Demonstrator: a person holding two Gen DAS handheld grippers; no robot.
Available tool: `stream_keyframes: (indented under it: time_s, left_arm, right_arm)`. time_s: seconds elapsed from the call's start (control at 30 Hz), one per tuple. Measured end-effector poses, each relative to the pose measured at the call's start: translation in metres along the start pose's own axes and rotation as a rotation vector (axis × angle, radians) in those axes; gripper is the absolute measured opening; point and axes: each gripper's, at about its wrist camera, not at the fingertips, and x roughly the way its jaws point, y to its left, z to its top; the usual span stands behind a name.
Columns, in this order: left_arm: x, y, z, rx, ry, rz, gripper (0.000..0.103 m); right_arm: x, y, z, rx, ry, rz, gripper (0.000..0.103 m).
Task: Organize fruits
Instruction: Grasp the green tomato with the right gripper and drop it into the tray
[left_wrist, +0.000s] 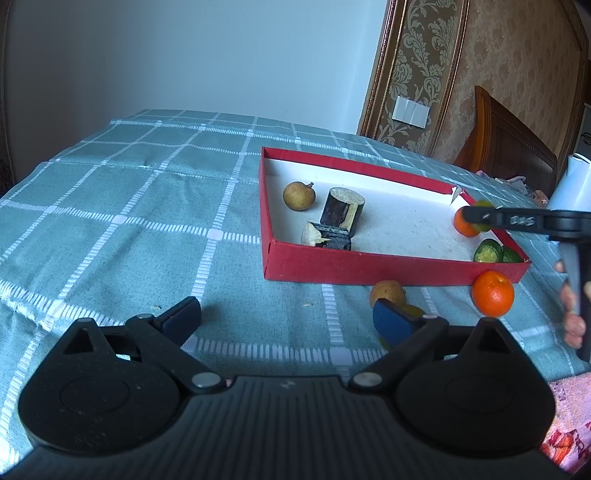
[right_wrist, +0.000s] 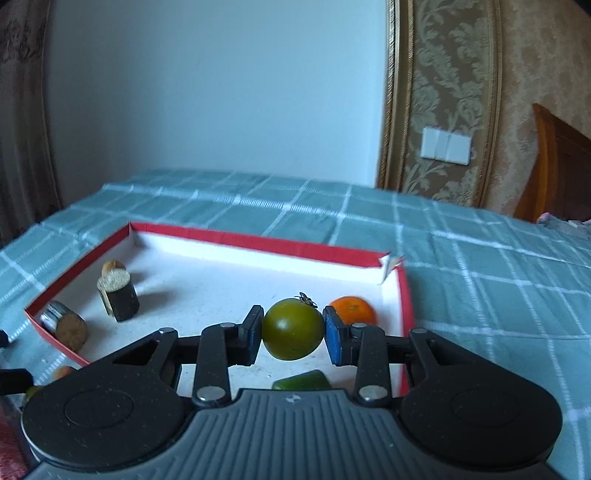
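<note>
A red box (left_wrist: 369, 264) with a white floor lies on the checked cloth; it also shows in the right wrist view (right_wrist: 258, 242). My right gripper (right_wrist: 293, 330) is shut on a green tomato (right_wrist: 291, 328) held over the box's right part, next to an orange (right_wrist: 352, 310). In the left wrist view the right gripper (left_wrist: 480, 218) reaches in over that orange (left_wrist: 463, 223). My left gripper (left_wrist: 286, 319) is open and empty above the cloth, in front of the box. A brown fruit (left_wrist: 386, 291) and an orange (left_wrist: 493, 293) lie outside the box's front wall.
Inside the box are a brown round fruit (left_wrist: 298, 195), two dark cane pieces (left_wrist: 341, 210) (left_wrist: 327, 236) and cut green pieces (left_wrist: 493, 253). A wooden headboard (left_wrist: 506, 140) and a white object (left_wrist: 572, 184) stand at the right. A pink cloth (left_wrist: 569, 417) lies at the near right.
</note>
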Motion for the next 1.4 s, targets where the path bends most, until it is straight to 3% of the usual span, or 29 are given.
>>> stream_keyframes:
  time_s: [0.33,0.6,0.8,1.0,1.1,1.17,1.4]
  left_arm:
    - [0.0,0.001,0.0,-0.001,0.001,-0.004,0.101]
    - [0.0,0.0,-0.001,-0.004,0.001,-0.008,0.102]
    - [0.001,0.001,0.0,-0.003,0.005,-0.007,0.103]
    - [0.001,0.001,-0.001,0.0,0.006,-0.005,0.103]
    - [0.001,0.001,-0.001,0.0,0.006,-0.005,0.103]
    - [0.002,0.001,-0.001,0.003,0.008,-0.003,0.103]
    - [0.002,-0.002,-0.001,0.009,0.008,0.008,0.103]
  right_arm:
    - [0.033,0.002,-0.007,0.005,0.073,-0.008,0.034]
    - [0.03,-0.001,-0.007,0.013,0.06,-0.002,0.034]
    - [-0.011,-0.007,-0.006,0.057,0.009,0.01,0.045]
    - [-0.072,-0.022,-0.036,0.092,0.003,0.002,0.048]
    - [-0.092,-0.031,-0.055,0.114,-0.022,-0.048,0.053]
    - [-0.098,-0.038,-0.065,0.118,-0.045,-0.088,0.065]
    - [-0.086,-0.053,-0.081,0.166,0.005,-0.103,0.065]
